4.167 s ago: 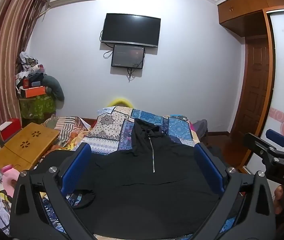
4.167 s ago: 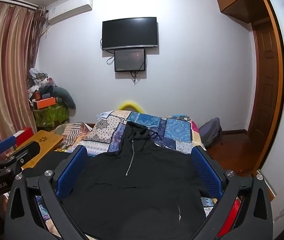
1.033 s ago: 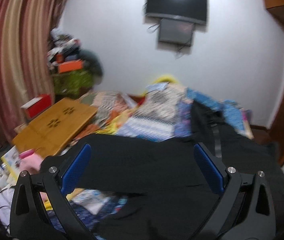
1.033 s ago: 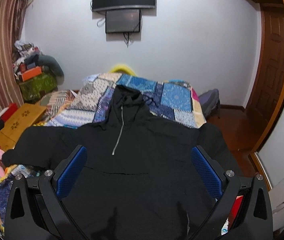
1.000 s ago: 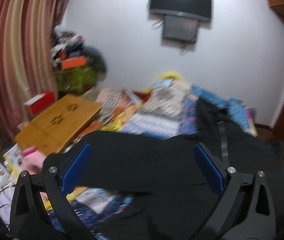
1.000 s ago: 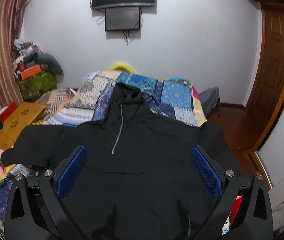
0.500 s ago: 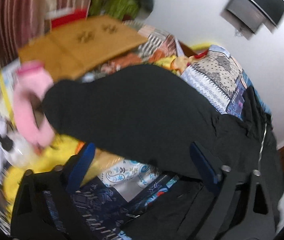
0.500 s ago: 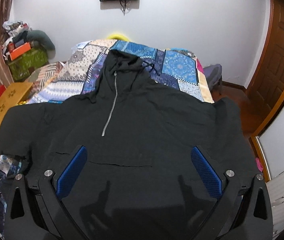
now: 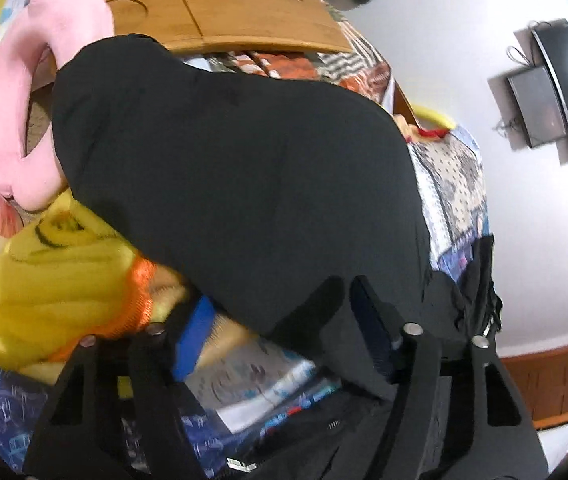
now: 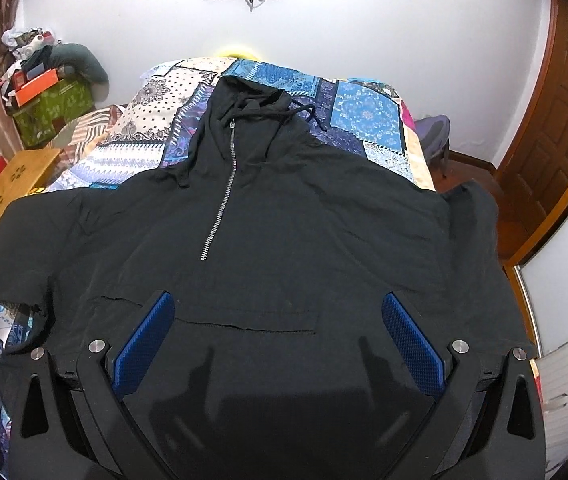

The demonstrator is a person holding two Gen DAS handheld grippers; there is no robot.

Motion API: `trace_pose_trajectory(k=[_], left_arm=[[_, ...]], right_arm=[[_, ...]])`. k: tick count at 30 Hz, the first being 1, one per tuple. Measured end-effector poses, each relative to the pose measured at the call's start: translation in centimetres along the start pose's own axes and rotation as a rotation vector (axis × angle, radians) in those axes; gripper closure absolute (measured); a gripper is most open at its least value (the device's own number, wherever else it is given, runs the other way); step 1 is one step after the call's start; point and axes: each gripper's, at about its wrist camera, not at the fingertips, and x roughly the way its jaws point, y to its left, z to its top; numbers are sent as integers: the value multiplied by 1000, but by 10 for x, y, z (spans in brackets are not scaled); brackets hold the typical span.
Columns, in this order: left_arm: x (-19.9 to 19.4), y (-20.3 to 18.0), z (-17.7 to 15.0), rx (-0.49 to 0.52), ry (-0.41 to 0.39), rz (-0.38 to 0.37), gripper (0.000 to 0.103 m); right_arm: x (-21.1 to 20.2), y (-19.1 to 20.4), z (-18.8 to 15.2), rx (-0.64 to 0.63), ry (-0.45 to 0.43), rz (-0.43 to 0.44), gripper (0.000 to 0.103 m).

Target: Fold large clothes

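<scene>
A large black hoodie (image 10: 284, 240) with a half zip lies spread flat, face up, on the patchwork bedspread (image 10: 364, 112), hood at the far end. My right gripper (image 10: 275, 320) is open and empty above its front pocket. My left gripper (image 9: 279, 316) is open, tilted, low over the hoodie's left sleeve (image 9: 223, 152), which spreads out toward the bed's left side. One blue pad (image 9: 193, 336) is beside the sleeve's edge; the other finger is over the black cloth.
A wooden lap desk (image 9: 219, 4), a pink pillow (image 9: 15, 92) and a yellow blanket (image 9: 43, 280) lie by the sleeve end. A green box (image 10: 51, 112) stands at the left, and a wooden door (image 10: 556, 120) at the right.
My left gripper swung left and dropped down close to the left sleeve. My right gripper tilted down and came closer over the hoodie's body.
</scene>
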Motion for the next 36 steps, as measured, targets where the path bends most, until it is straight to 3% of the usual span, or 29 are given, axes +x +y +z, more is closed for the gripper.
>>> trace_pose_trajectory(k=[4, 8, 13, 19, 24, 31, 36], left_arm=[[-4, -2, 3, 15, -54, 65, 64], [-14, -34, -4, 170, -149, 212, 89], [-35, -88, -21, 379, -294, 295, 96], [-53, -158, -34, 533, -370, 202, 98], [-54, -220, -57, 636, -360, 76, 99], [-28, -290, -114, 762, -237, -72, 99], [5, -319, -166, 870, -101, -109, 99]], right_arm=[[-3, 0, 3, -4, -11, -3, 0], [-8, 2, 6, -1, -24, -1, 0], [-17, 1, 7, -8, -49, 3, 0], [-27, -4, 6, -17, -79, -1, 0], [-33, -11, 3, -17, -94, -3, 0], [-33, -27, -2, 3, -97, -20, 0], [-33, -43, -8, 30, -92, -27, 0]])
